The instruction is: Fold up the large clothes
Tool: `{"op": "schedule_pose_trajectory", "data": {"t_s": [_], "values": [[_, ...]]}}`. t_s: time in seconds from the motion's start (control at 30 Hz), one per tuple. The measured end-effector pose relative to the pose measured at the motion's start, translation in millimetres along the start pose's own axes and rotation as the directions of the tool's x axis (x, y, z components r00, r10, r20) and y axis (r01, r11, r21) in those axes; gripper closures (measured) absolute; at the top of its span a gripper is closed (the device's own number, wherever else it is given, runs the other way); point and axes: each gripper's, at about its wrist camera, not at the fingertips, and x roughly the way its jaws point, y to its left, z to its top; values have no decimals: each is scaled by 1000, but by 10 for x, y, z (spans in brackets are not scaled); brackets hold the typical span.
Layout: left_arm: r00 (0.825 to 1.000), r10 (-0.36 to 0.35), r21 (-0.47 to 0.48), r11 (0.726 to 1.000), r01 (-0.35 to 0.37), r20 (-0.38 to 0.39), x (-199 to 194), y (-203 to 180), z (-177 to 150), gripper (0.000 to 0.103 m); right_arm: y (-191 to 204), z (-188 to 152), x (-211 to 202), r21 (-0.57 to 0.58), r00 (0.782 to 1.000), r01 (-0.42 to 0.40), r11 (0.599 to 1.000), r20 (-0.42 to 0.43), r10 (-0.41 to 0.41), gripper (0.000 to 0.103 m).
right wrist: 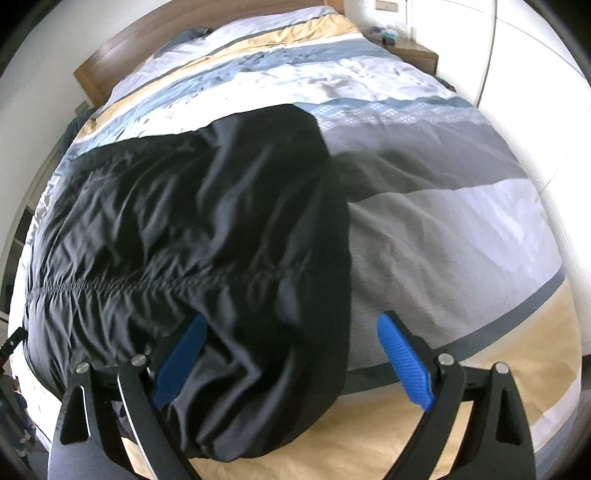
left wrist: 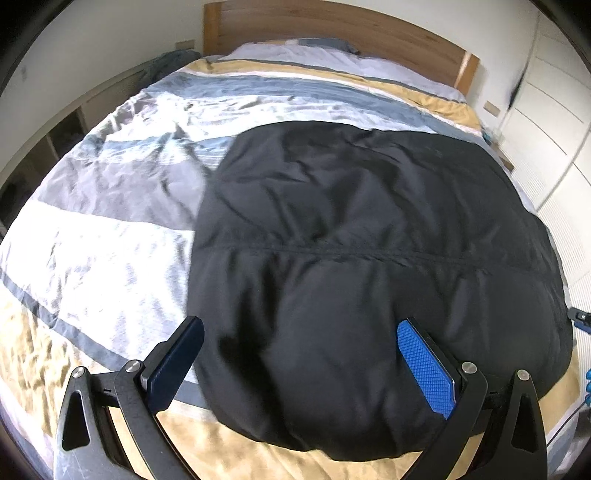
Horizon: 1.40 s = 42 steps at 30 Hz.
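A large black garment lies spread flat on the striped bed cover, with a gathered seam running across its middle. My left gripper hovers open over the garment's near left edge, nothing between its blue pads. In the right wrist view the same black garment fills the left half, wrinkled, its near right corner bulging toward me. My right gripper is open above that corner, with cloth lying between the fingers but not clamped.
A wooden headboard and pale pillows stand at the far end of the bed. White wardrobe doors run along the right side. A low shelf lines the left wall. A wooden nightstand sits by the headboard.
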Motion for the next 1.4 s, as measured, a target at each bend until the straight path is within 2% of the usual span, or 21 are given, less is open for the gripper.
{"op": "schedule_pose_trajectory", "data": {"t_s": [0.17, 0.23, 0.3, 0.33, 0.43, 0.5, 0.57, 0.7, 0.73, 0.8, 0.9, 0.97, 1.0, 1.03, 1.07, 1.13, 1.2, 1.23, 1.27, 1.33, 1.4], "values": [[1000, 18, -49, 999, -18, 6, 45, 259, 34, 0, -187, -2, 86, 77, 998, -56, 995, -17, 57, 9], [1000, 2, -94, 996, -2, 2, 88, 428, 49, 0, -232, -5, 125, 95, 996, -80, 992, -25, 82, 9], [999, -37, -142, 989, 34, -13, 165, 589, 68, 1, -280, 5, 195, 111, 991, -121, 986, -45, 127, 6], [997, -71, -179, 982, 65, -29, 238, 698, 74, 1, -288, 5, 225, 118, 988, -141, 983, -53, 148, 1], [984, -161, -255, 957, 138, -73, 476, 922, 64, 1, -313, 18, 336, 117, 978, -183, 976, -83, 193, 0], [963, -251, -301, 930, 212, -95, 656, 1024, 49, 1, -334, 25, 444, 120, 968, -213, 970, -111, 226, 0], [948, -296, -325, 913, 247, -113, 795, 1066, 30, 1, -379, 23, 585, 139, 954, -246, 959, -140, 265, 0], [897, -419, -379, 859, 343, -137, 1087, 1073, -17, 1, -466, 31, 812, 187, 925, -311, 932, -168, 342, 0], [877, -461, -397, 837, 376, -140, 1167, 1074, -30, 1, -481, 34, 867, 199, 916, -327, 924, -174, 362, 0], [850, -508, -416, 809, 415, -141, 1258, 1075, -46, 1, -500, 37, 1009, 223, 890, -368, 903, -196, 411, 0], [804, -578, -457, 758, 465, -140, 1377, 1108, -71, 1, -530, 24, 1252, 290, 831, -438, 851, -231, 507, 0], [789, -598, -467, 742, 480, -140, 1395, 1102, -78, 1, -526, 1, 1419, 346, 776, -491, 799, -243, 582, 0], [773, -619, -473, 728, 496, -141, 1403, 1089, -84, 1, -504, -3, 1469, 357, 757, -510, 782, -245, 606, 0], [743, -654, -489, 698, 523, -141, 1416, 1059, -94, 1, -468, -6, 1508, 364, 737, -532, 765, -246, 630, 0], [688, -714, -515, 642, 568, -130, 1438, 1001, -107, 1, -402, -5, 1553, 368, 709, -562, 741, -247, 661, 0], [623, -773, -537, 577, 616, -115, 1470, 859, -123, 1, -321, -1, 1600, 366, 683, -591, 719, -247, 687, 0], [607, -787, -544, 560, 625, -112, 1507, 760, -133, 1, -274, 14, 1645, 358, 672, -609, 708, -242, 700, 0], [592, -799, -558, 538, 632, -100, 1539, 725, -140, 1, -276, 15, 1669, 362, 666, -614, 702, -240, 706, 0], [587, -804, -564, 529, 634, -94, 1555, 707, -142, 1, -282, 11, 1702, 369, 660, -617, 695, -239, 712, 0], [586, -805, -566, 527, 634, -93, 1571, 659, -146, 1, -293, 20, 1751, 379, 658, -615, 692, -238, 715, 0], [599, -794, -564, 544, 621, -106, 1566, 600, -144, 1, -268, -22, 1775, 380, 670, -604, 701, -235, 704, 0]]}}
